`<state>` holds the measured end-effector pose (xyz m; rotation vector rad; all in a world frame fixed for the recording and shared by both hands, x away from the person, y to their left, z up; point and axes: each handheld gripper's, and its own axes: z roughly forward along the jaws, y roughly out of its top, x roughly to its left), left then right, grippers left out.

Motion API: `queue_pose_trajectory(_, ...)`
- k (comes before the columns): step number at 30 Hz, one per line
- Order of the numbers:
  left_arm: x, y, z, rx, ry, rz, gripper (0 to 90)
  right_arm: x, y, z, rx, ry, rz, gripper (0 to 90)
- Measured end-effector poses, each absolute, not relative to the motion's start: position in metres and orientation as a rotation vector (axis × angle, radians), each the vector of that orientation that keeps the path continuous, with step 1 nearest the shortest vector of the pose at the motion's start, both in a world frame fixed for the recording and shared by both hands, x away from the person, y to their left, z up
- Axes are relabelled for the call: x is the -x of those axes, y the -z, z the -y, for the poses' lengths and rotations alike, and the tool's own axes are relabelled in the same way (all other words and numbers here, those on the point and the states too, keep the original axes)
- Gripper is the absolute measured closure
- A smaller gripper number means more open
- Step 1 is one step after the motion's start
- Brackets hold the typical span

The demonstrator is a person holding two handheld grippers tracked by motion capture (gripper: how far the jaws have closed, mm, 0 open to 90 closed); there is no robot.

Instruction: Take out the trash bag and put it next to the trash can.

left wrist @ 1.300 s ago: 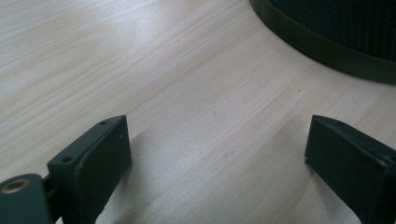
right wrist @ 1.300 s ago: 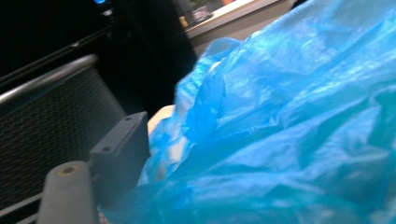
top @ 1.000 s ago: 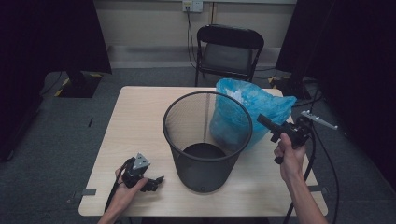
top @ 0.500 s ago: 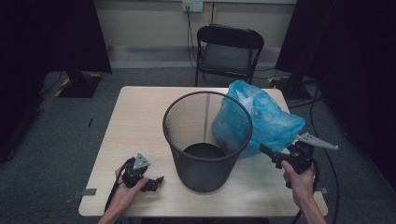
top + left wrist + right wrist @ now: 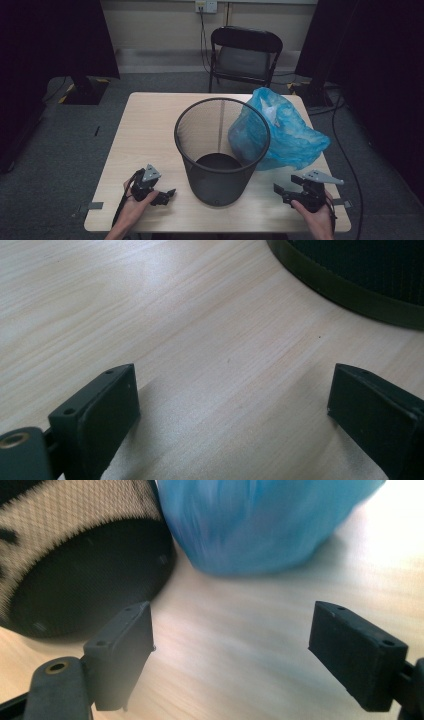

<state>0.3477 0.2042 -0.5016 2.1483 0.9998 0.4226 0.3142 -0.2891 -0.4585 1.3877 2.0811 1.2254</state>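
Observation:
A black mesh wastebasket [image 5: 221,150] stands upright in the middle of the wooden table [image 5: 150,125]. A crumpled blue plastic bag [image 5: 282,130] lies on the table against its right side. My left gripper [image 5: 167,195] rests open on the table at the front left, its jaws wide apart over bare wood [image 5: 230,405], with the wastebasket's base rim [image 5: 345,290] ahead. At the front right my right gripper [image 5: 280,191] is open and empty; its own view has the wastebasket [image 5: 85,565] and the blue bag [image 5: 260,520] just ahead.
A black folding chair [image 5: 244,55] stands behind the table's far edge. Cables run over the grey floor at the right [image 5: 345,150]. Dark curtains hang at both sides of the room. Bare wood lies along the table's left half.
My right gripper has let the blue bag go and drawn back and down to the table's front right corner. The bag has settled beside the wastebasket. The left gripper stayed still.

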Motion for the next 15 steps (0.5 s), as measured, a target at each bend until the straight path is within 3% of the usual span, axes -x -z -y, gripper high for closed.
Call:
queue_pose_trajectory(6,-0.348,0.501,-0.204,-2.149,-0.426,-1.008,5.4,-0.326,0.488,0.281,-1.397,-1.053,-2.166,17.5)
queue_pose_trajectory(15,-0.347,0.501,-0.203,-2.152,-0.431,-1.013,5.1,-0.328,0.499,0.274,-1.354,-0.934,-2.134,15.9)
